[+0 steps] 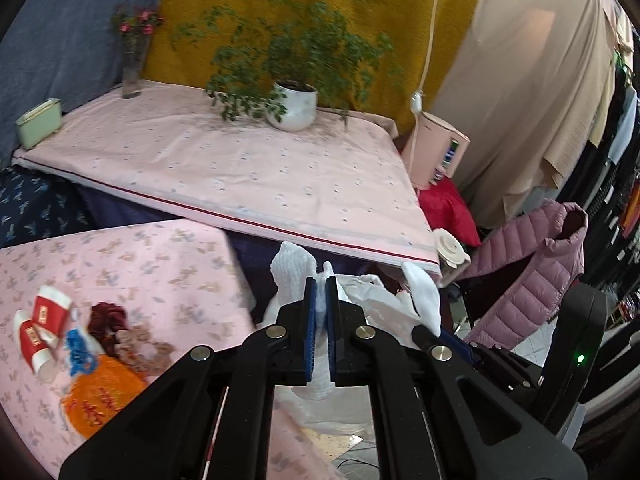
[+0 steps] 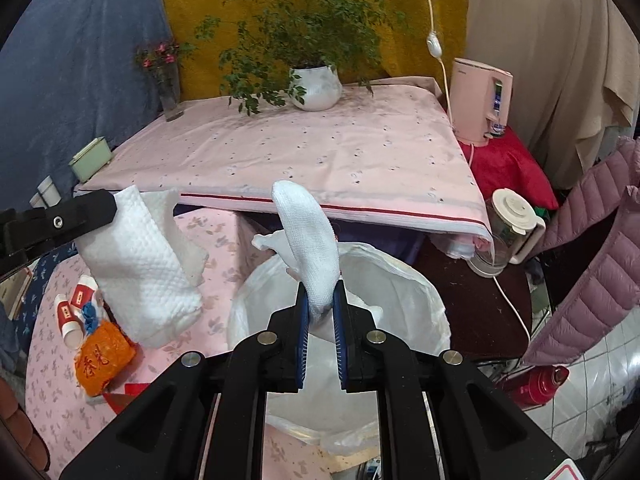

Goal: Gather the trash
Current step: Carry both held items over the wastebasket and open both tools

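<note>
Pink-clothed tabletop [image 2: 320, 152] fills the background. Right gripper [image 2: 321, 312] pinches a white tissue [image 2: 308, 240] directly above the lined trash bin [image 2: 420, 280]. Left gripper [image 1: 321, 300], pinching a second tissue [image 2: 136, 256], hangs left of the bin, farther from its opening.

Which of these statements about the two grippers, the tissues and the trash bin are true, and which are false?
1. The right gripper holds a white tissue. True.
2. The left gripper is empty. False: its fingers pinch a white paper towel.
3. The trash bin has a white bag liner. True.
4. The potted plant stands on the floor. False: it stands on the pink-covered table.
</note>
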### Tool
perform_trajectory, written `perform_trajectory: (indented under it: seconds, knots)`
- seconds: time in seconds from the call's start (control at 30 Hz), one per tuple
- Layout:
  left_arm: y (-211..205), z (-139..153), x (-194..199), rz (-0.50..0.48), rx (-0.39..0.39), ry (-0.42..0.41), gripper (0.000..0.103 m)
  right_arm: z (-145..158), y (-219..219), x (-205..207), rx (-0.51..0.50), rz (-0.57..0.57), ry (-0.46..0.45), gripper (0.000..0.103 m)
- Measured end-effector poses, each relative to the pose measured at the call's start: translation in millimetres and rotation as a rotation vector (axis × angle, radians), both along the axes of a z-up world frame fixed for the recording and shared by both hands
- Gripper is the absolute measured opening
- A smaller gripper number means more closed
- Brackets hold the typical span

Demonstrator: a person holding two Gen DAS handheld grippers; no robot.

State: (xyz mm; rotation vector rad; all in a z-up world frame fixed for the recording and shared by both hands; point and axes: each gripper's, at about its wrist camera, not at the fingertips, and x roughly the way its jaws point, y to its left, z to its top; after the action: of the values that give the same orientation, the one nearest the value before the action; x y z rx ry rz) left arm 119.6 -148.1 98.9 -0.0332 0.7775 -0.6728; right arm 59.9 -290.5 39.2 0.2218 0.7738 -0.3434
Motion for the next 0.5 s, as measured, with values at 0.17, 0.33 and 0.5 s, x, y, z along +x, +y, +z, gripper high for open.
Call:
perform_trajectory:
  seconds: [0.17, 0.33, 0.5]
  knots:
    - [-32, -18, -1, -0.053, 0.011, 0.035, 0.005, -16, -20, -6, 0.026, -0.038, 0.025, 0.011]
    - [-45, -33, 3, -0.078, 0.002, 0.069, 0.014, -24, -28, -7, 0.043, -0.045, 0.033, 0.018]
    - [-42, -40, 8, -0.037, 0.003, 0.071, 0.052, -25, -30, -5, 0.054, -0.062, 0.022, 0.033]
